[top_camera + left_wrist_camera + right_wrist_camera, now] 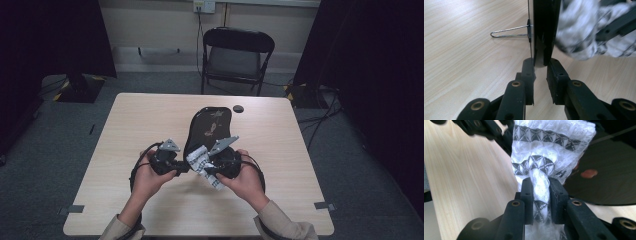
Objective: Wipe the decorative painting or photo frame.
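A glossy black curved plate (210, 125) with a pale painted motif lies at the table's middle. My left gripper (183, 167) is shut on its near edge; in the left gripper view the jaws (540, 63) pinch the plate (544, 30) seen edge-on, with a wire stand (509, 32) sticking out from its back. My right gripper (208, 168) is shut on a white cloth with black patterns (200, 159), bunched between its jaws (540, 182). The cloth (549, 150) rests against the plate's (609, 177) near end, close to the left gripper (481, 128).
A small round black object (238, 108) sits on the wooden table (150, 115) just beyond the plate. A black folding chair (237, 55) stands behind the table's far edge. Black curtains hang at both sides.
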Available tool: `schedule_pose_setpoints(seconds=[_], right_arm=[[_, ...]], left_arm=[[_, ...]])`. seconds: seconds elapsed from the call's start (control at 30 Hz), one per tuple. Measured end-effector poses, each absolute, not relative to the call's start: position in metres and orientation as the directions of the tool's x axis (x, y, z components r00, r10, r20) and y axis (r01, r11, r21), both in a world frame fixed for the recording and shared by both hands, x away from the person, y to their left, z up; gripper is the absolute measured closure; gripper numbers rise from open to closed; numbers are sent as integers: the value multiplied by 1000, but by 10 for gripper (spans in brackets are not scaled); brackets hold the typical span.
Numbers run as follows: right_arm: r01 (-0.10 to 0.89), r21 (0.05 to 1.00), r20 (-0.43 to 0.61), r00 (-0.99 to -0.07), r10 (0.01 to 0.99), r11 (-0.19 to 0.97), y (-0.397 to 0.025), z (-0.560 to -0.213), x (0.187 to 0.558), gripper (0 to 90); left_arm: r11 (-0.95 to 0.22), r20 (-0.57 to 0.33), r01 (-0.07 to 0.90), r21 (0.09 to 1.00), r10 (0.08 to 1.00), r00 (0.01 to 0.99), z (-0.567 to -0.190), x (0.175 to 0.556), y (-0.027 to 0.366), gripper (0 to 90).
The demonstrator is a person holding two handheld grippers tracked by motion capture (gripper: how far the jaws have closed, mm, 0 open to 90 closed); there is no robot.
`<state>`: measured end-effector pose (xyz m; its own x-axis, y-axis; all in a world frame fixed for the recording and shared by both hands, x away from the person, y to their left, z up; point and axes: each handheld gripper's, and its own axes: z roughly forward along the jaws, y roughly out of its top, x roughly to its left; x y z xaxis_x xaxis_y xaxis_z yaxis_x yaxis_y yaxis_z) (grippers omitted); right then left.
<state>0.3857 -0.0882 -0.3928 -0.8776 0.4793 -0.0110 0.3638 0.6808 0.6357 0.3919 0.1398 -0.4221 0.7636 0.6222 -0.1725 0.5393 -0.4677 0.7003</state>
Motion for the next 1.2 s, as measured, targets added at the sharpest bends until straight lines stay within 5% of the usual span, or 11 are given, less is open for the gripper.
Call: schedule_pose_setpoints(seconds=[0.7,1.0,1.2], right_arm=[[460,537,64,-858,510,707,-98,-462,387,765],[431,586,33,-859,511,686,-107,-431,382,765],[351,676,-14,-873,488,648,-103,-376,373,765]], left_arm=[[-461,-182,551,695,629,756,-422,391,141,727],[-466,-177,552,691,632,755,-420,390,147,692],[-464,-176,553,692,635,752,-418,386,149,691]])
